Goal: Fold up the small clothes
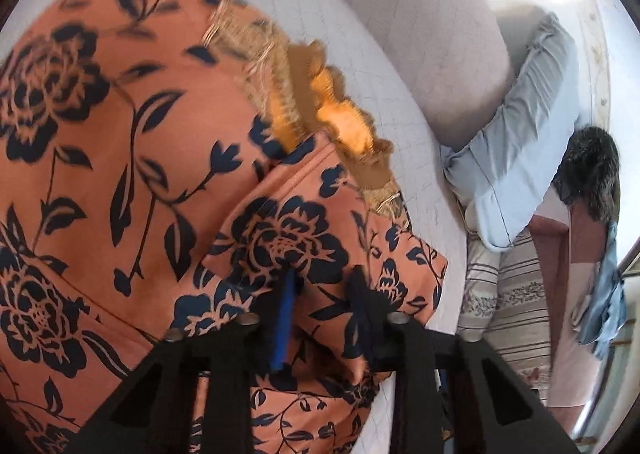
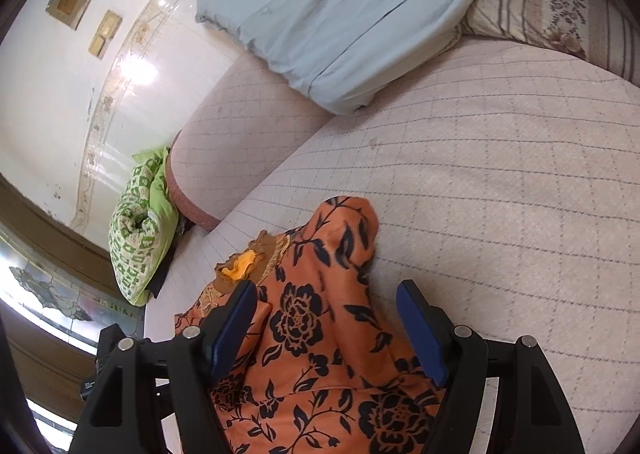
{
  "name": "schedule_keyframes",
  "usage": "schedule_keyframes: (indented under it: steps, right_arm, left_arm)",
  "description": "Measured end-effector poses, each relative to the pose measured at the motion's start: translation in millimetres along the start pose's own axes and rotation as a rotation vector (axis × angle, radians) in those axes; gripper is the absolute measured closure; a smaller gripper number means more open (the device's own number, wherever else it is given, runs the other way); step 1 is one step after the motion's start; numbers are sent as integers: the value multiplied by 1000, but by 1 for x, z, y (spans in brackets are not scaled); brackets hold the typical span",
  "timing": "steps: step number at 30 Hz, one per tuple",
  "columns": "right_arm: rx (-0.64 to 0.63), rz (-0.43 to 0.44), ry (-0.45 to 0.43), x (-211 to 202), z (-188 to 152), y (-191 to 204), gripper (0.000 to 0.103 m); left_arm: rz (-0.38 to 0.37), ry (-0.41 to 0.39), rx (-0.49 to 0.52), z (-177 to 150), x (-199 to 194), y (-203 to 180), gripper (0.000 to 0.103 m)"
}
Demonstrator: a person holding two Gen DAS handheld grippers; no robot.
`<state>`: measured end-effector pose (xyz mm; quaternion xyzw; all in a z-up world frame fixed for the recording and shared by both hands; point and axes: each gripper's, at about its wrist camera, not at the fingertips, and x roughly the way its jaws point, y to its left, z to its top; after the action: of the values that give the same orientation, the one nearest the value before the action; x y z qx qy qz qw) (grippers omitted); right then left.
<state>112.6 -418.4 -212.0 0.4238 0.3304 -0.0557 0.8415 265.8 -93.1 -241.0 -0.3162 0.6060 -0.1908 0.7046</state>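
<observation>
An orange garment with dark blue flowers (image 1: 132, 142) and a gold lace neckline (image 1: 280, 94) lies spread over the quilted pale cover (image 1: 416, 158). In the left wrist view my left gripper (image 1: 322, 294) is shut on a bunched fold of this garment near its sleeve edge, with cloth filling the gap between the blue pad and the black finger. In the right wrist view the same garment (image 2: 316, 318) lies under my right gripper (image 2: 326, 286). Its blue pads (image 2: 236, 318) stand wide apart above the cloth, open and not pressing on it.
A light blue pillow (image 2: 340, 14) and a striped patterned pillow (image 2: 552, 10) lie at the far end of the quilted cover (image 2: 500, 174). A green patterned bundle (image 2: 140, 226) sits beside the rounded padded arm (image 2: 228, 142). A dark fuzzy item (image 1: 592, 170) and a blue cloth (image 1: 604, 294) hang at the right.
</observation>
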Motion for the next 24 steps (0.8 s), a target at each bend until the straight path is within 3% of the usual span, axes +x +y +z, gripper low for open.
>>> schedule_keyframes:
  steps: [6, 9, 12, 14, 17, 19, 24]
  right_arm:
    - [58, 3, -25, -13, 8, -20, 28]
    - [70, 3, -42, -21, 11, -26, 28]
    - [94, 3, -54, -25, 15, -34, 28]
    - [117, 8, -56, -27, 18, -39, 28]
    - [134, 34, -59, -30, 20, -42, 28]
    - [122, 53, -62, -31, 21, -38, 28]
    - [44, 146, 5, -18, 15, -15, 28]
  left_arm:
    - [10, -40, 190, -11, -1, -59, 93]
    - [7, -44, 381, -35, 5, -109, 93]
    - [6, 49, 639, -79, 26, -163, 93]
    - [6, 121, 726, -99, 34, -180, 93]
    - [-14, 110, 736, -100, 25, -175, 83]
    - [21, 63, 684, -85, 11, -153, 61]
    - [193, -61, 468, -28, -37, -53, 60]
